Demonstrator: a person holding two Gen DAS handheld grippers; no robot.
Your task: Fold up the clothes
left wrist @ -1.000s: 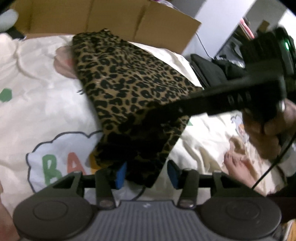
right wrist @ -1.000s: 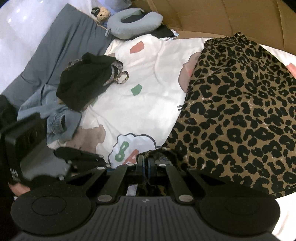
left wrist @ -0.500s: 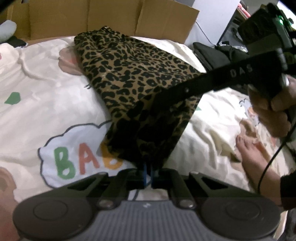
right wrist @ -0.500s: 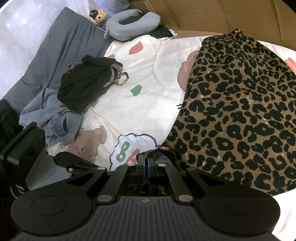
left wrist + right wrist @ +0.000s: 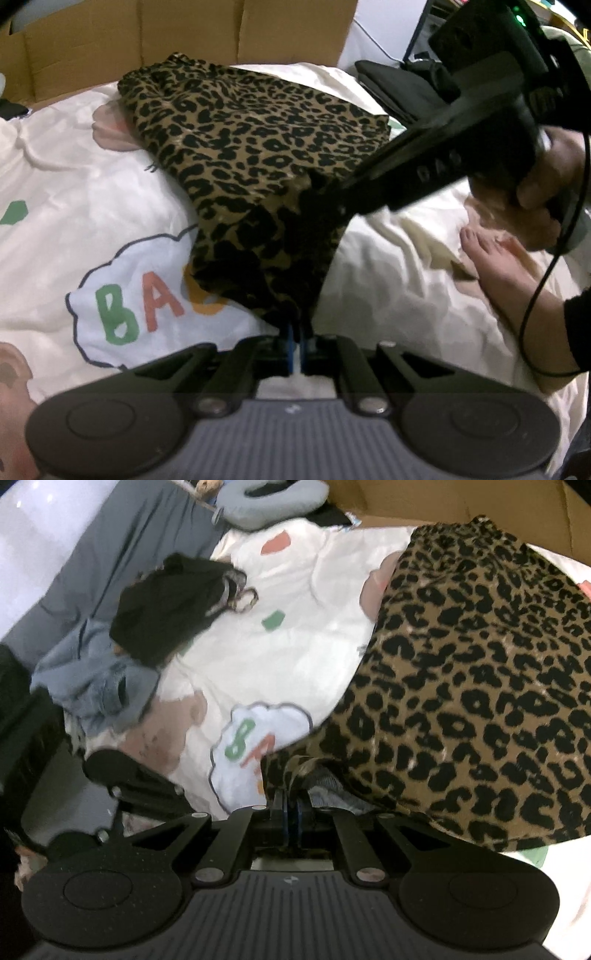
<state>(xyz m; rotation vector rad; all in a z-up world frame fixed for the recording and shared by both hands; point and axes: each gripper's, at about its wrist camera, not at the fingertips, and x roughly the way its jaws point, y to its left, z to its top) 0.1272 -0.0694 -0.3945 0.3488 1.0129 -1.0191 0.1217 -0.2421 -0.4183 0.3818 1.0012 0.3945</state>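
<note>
The brown-and-black leopard-print fabric garment (image 5: 258, 147) lies mid-frame on the cream cartoon-print bedsheet (image 5: 74, 184). Left gripper (image 5: 295, 334) and right gripper (image 5: 291, 805) each pinch its near hem. Judged next: carry that hem toward the upper frame, folding it over.

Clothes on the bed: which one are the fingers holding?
The leopard-print garment. Both grippers pinch its near edge, while the black garment and the blue denim piece lie untouched in a heap farther off on the bed.
</note>
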